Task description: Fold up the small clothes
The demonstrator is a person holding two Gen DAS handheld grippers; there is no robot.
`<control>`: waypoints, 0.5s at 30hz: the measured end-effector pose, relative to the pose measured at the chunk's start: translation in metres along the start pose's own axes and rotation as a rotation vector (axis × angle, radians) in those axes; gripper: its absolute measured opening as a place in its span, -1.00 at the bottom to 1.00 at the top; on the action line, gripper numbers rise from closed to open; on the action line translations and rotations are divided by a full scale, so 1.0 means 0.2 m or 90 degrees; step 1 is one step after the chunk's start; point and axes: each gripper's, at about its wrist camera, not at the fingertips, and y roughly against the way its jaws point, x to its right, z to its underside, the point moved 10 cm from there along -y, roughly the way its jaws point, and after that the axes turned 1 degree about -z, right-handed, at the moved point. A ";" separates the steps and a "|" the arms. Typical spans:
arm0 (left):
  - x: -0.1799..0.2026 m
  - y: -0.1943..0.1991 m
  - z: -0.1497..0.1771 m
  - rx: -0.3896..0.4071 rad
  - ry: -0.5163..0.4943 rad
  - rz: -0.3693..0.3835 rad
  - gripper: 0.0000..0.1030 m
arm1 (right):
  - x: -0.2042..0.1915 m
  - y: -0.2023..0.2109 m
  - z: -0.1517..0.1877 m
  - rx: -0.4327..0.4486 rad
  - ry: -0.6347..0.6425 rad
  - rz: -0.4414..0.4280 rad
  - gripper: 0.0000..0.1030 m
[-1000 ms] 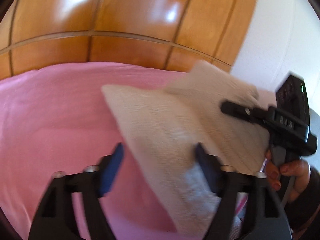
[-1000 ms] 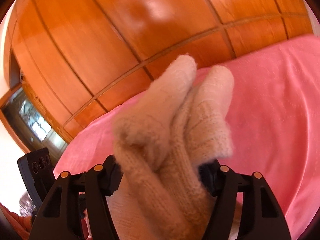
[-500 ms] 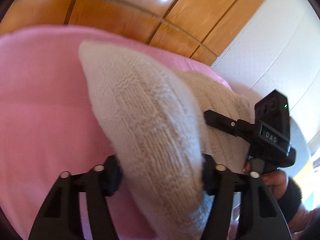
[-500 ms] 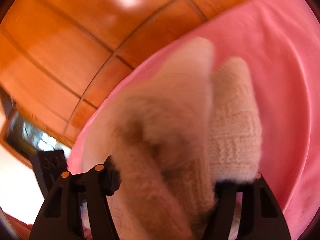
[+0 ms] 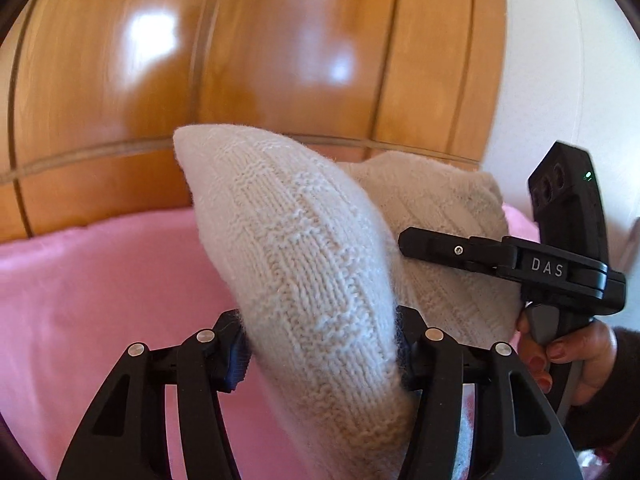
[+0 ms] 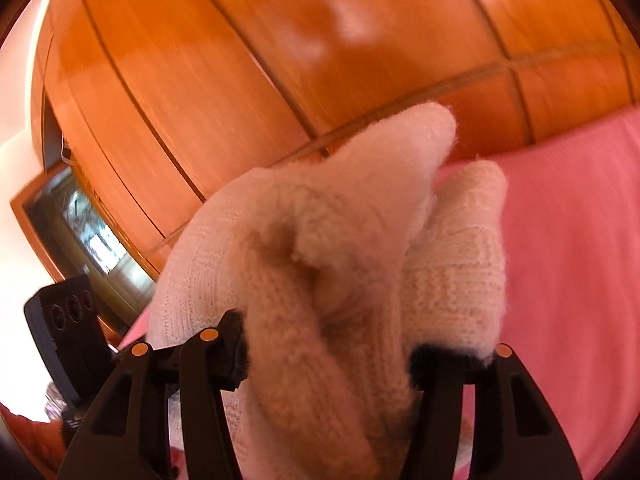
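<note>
We now have the cream knitted garment (image 5: 312, 276) up off the pink bedcover (image 5: 92, 292), where a second ago most of it lay flat on the pink with only its right part pinched. Our left gripper (image 5: 320, 352) stood wide around the near edge then; now its jaws grip a thick bunch of the knit, which bulges up between the pads. Our right gripper (image 6: 328, 356) holds the other end, its jaws closing further on a bundle of doubled, fuzzy knit (image 6: 340, 264). In the left wrist view that gripper (image 5: 516, 268) reaches in from the right, held in a hand (image 5: 568, 360), its finger lying against the far part of the cloth. The wooden panelling (image 5: 280, 60) fills more of both views than before, so we judge both hands have raised the piece together.

That means the pick-up is done and the cloth hangs bunched between us, not yet folded. Next we likely need to spread it or lay one half over the other on the bedcover. The risk is that the thick bunches hide which edges we hold.
</note>
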 end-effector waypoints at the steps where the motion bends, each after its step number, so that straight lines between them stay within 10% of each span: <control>1: -0.03 -0.05 -0.02 0.001 -0.012 -0.018 0.08 | 0.01 -0.07 -0.04 0.002 0.014 0.005 0.04; 8: -0.30 -0.44 0.07 -0.096 -0.001 -0.113 0.24 | 0.35 -0.49 -0.15 -0.027 0.020 0.109 0.03; 15: -0.39 -0.43 0.18 -0.089 0.067 -0.105 0.67 | 0.62 -0.53 -0.06 -0.048 -0.085 0.130 0.65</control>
